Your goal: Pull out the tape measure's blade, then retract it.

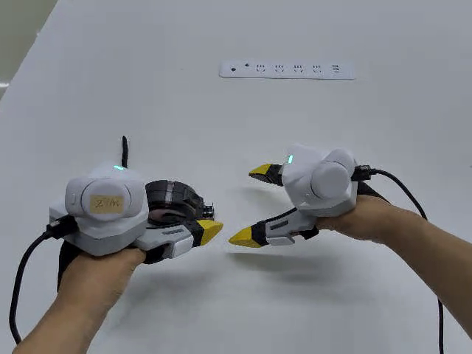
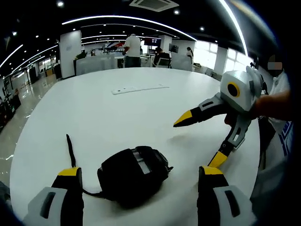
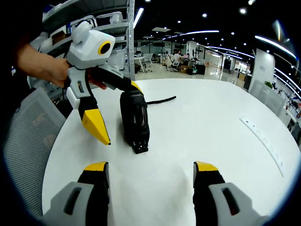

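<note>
- Tape measure (image 1: pixel 173 200) lies on the white table (image 1: pixel 221 295), between the jaws of the left gripper (image 2: pixel 138 171); jaws spread wide, straddling the case, not clamped on it
- right gripper (image 1: pixel 251 204) gaping, empty, near the hook end
- risk: an unclamped case could slide or swivel when the hook is tugged; a released blade may whip back
- look: black rounded case; blade apparently fully in; black strap (image 2: pixel 69 148) trailing behind

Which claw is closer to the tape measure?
Left. The left claw is open around the tape measure, one jaw each side. The right claw is open too, off to its side, apart.
</note>
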A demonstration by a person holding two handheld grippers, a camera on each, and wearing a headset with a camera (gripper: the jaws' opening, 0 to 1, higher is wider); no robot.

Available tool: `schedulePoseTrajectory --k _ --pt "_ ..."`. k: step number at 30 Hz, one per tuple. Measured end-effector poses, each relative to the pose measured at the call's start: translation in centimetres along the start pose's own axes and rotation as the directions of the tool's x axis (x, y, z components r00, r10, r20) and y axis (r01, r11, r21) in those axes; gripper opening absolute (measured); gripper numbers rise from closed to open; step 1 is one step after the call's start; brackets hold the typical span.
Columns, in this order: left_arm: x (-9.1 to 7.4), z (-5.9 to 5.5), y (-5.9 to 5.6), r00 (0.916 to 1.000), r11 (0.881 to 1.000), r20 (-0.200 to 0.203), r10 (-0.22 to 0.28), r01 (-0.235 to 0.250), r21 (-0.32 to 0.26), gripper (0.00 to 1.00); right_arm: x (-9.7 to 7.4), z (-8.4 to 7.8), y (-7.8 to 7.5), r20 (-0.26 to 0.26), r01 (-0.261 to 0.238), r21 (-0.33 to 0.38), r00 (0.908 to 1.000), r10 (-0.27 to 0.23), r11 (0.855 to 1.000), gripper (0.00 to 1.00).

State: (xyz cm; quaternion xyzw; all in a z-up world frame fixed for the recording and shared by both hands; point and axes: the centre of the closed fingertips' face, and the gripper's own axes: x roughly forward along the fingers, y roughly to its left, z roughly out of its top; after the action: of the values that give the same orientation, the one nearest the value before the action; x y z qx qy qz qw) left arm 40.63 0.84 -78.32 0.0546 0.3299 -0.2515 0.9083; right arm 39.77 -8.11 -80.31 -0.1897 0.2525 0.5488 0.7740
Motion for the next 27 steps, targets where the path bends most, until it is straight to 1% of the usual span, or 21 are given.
schedulePoseTrajectory --k 2,3,8,11,13,16,18,22,27 --pt "-0.1 -0.1 0.0 0.9998 0.999 -0.003 -0.021 0.021 0.037 1.0 -0.6 -0.3 -0.2 0.002 0.019 0.016 0.9998 -0.019 1.0 0.76" --pt "-0.2 0.0 -0.1 0.9993 0.999 0.002 -0.037 0.037 0.04 1.0 -0.8 -0.4 -0.3 0.004 0.026 0.023 0.9997 -0.026 0.999 0.77" --pt "-0.4 -0.1 -0.3 0.9973 0.995 0.007 -0.073 0.072 0.072 1.0 -1.9 -0.5 -0.4 0.019 0.053 0.061 0.9984 -0.054 0.997 0.83" --pt "-0.7 0.2 -0.5 0.9949 0.99 0.022 -0.098 0.095 0.1 1.0 -2.6 -0.6 -0.5 0.028 0.071 0.07 0.9969 -0.073 0.995 0.86" --pt "-0.8 0.2 -0.6 0.9939 0.989 0.031 -0.106 0.102 0.111 1.0 -3.0 -0.7 -0.4 0.031 0.078 0.081 0.9963 -0.081 0.994 0.89" --pt "-0.9 0.3 -0.8 0.9909 0.982 0.044 -0.127 0.119 0.146 1.0 -3.9 -0.9 -0.5 0.042 0.105 0.099 0.9931 -0.109 0.99 0.92" --pt "-1.1 0.3 -1.0 0.989 0.979 0.047 -0.141 0.132 0.153 1.0 -4.4 -1.1 -0.6 0.051 0.123 0.119 0.9903 -0.13 0.985 0.96" --pt "-1.3 0.3 -1.0 0.9881 0.979 0.061 -0.142 0.13 0.159 1.0 -5.4 -1.4 -0.6 0.053 0.146 0.133 0.9867 -0.154 0.98 0.98" --pt "-1.8 0.3 -1.2 0.984 0.975 0.078 -0.16 0.145 0.169 1.0 -6.7 -2.1 -0.4 0.048 0.181 0.162 0.9805 -0.191 0.97 1.0"
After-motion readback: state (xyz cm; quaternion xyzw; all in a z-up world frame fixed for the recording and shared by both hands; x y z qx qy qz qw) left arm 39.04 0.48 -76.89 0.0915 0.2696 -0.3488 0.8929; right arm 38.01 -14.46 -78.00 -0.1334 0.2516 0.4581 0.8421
